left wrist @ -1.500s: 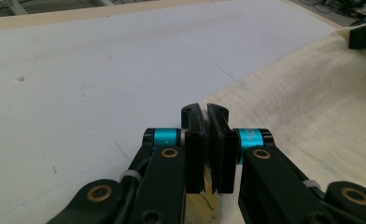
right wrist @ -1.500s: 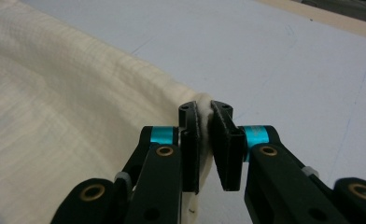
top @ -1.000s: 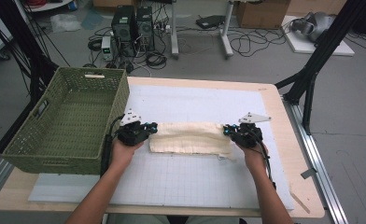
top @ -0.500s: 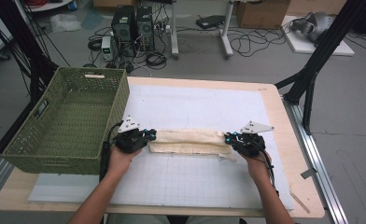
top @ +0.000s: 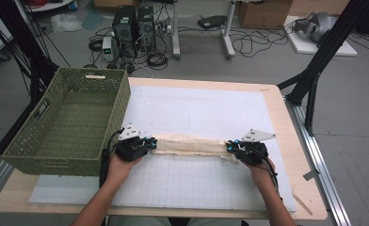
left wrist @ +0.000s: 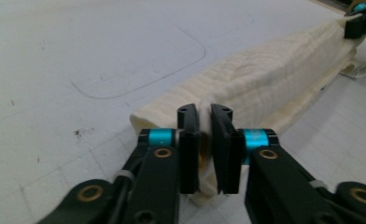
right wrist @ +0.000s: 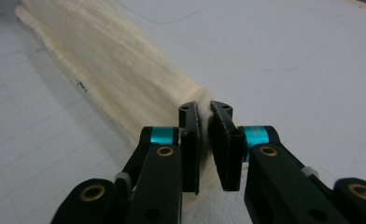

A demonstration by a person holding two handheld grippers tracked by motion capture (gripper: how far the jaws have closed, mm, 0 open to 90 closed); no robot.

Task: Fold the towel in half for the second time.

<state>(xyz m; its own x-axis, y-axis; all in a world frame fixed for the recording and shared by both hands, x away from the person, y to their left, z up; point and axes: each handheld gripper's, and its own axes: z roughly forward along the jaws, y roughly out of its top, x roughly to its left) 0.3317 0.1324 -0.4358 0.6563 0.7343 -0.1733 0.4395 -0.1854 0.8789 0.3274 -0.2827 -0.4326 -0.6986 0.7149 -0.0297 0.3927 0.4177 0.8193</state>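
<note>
Each hand-held gripper, left (left wrist: pixel 205 122) loosening and right (right wrist: pixel 205 117) clamped, pinches an end of the folded towel (top: pixel 189 145), keeping it stretched flat on the worktop (top: pixel 211 106).

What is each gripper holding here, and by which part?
Both have the folded cream cloth. The right gripper pinches its right end. The left gripper has the left end between its jaws, which have just been opening; some cloth still sits between them.
</note>
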